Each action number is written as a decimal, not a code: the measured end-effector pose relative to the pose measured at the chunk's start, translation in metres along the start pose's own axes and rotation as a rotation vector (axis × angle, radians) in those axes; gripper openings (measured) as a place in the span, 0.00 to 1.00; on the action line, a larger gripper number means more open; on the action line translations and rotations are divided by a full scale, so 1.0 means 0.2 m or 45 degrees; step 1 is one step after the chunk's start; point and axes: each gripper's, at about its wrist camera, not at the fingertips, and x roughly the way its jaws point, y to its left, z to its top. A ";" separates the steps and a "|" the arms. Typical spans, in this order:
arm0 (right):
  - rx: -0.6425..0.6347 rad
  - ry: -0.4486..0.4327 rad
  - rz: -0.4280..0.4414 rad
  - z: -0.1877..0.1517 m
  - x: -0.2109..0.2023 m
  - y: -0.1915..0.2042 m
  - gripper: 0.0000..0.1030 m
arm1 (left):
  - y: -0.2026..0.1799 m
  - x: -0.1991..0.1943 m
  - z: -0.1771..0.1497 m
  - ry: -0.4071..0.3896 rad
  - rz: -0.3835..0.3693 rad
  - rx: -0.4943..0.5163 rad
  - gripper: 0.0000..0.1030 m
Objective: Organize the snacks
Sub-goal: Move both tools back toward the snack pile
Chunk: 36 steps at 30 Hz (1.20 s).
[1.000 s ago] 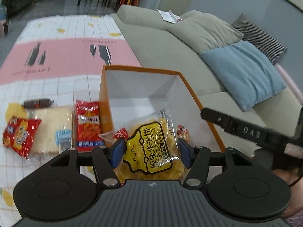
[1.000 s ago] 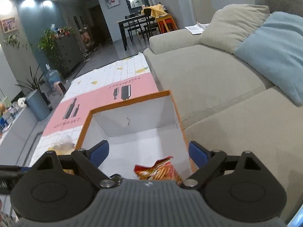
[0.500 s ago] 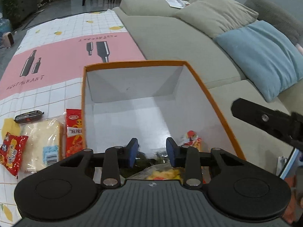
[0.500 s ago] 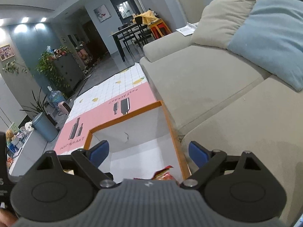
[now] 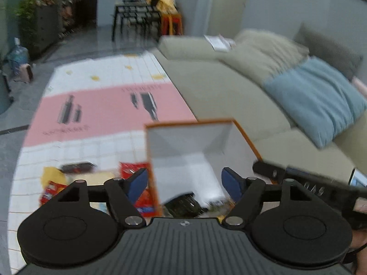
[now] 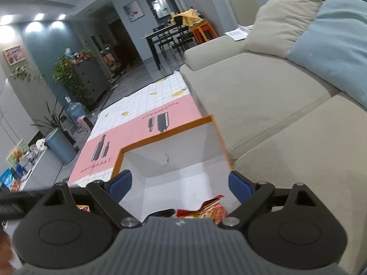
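Box orange-rimmed, white card, sofa beside | my left gripper opening, empty | right gripper wide, empty

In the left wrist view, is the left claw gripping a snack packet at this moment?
No: the left claw is opening with nothing between its blue pads, and only the orange-rimmed box shows past them.
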 end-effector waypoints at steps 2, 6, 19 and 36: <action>-0.012 0.005 0.019 -0.02 0.00 0.03 0.87 | 0.06 -0.08 0.00 -0.053 0.016 -0.008 0.86; -0.030 0.003 0.056 -0.05 0.00 0.09 0.87 | 0.18 -0.19 -0.01 -0.121 0.077 -0.048 0.86; -0.203 0.018 0.214 -0.16 0.08 0.40 0.87 | 0.63 -0.13 -0.17 0.011 0.231 -0.249 0.86; -0.469 -0.056 0.310 -0.38 0.25 0.88 0.87 | 1.07 -0.16 -0.36 0.104 0.360 -0.360 0.86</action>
